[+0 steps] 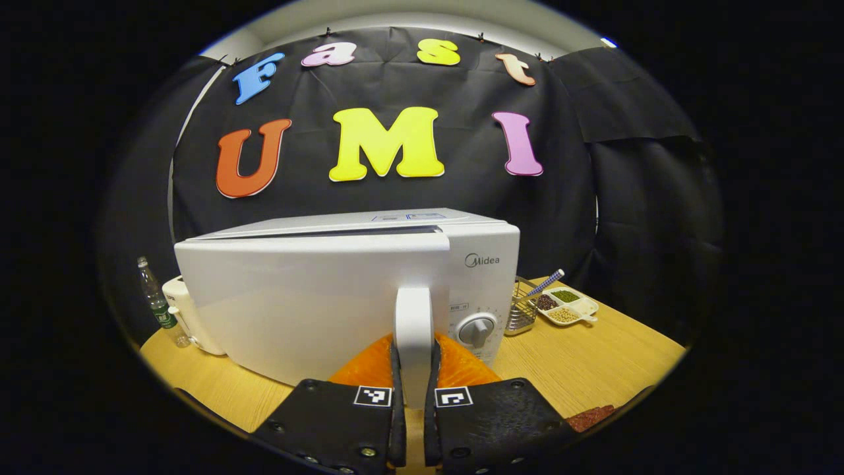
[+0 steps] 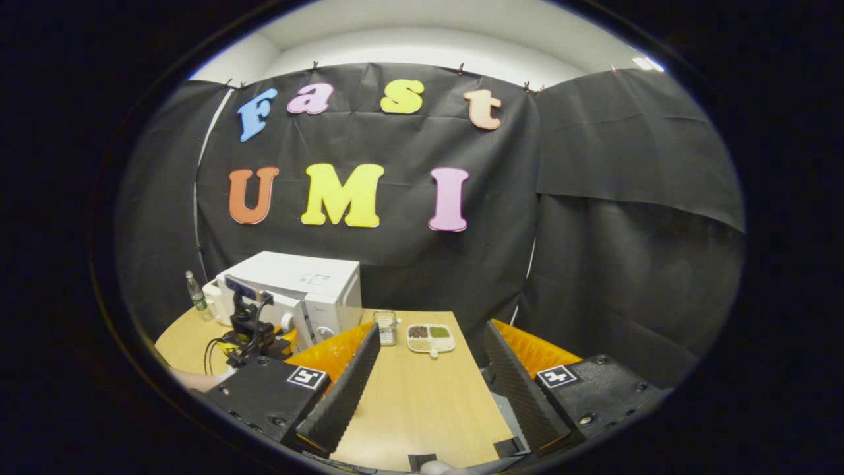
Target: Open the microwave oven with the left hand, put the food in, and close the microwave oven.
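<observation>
Both fingers of left gripper (image 1: 413,389) clamped on microwave door handle (image 1: 414,330), upright bar squarely between jaws. Door (image 1: 310,297) slightly ajar on microwave (image 1: 484,264). Right gripper (image 2: 428,389) jaws wide, bare table (image 2: 422,402) between them, microwave well ahead to its left.

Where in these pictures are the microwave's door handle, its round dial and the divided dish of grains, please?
door handle (image 1: 414,330), left gripper view, on the middle of the upright white bar.
round dial (image 1: 477,330), left gripper view, on the knob's face.
divided dish (image 2: 431,338), right gripper view, on the divider between its compartments.
</observation>
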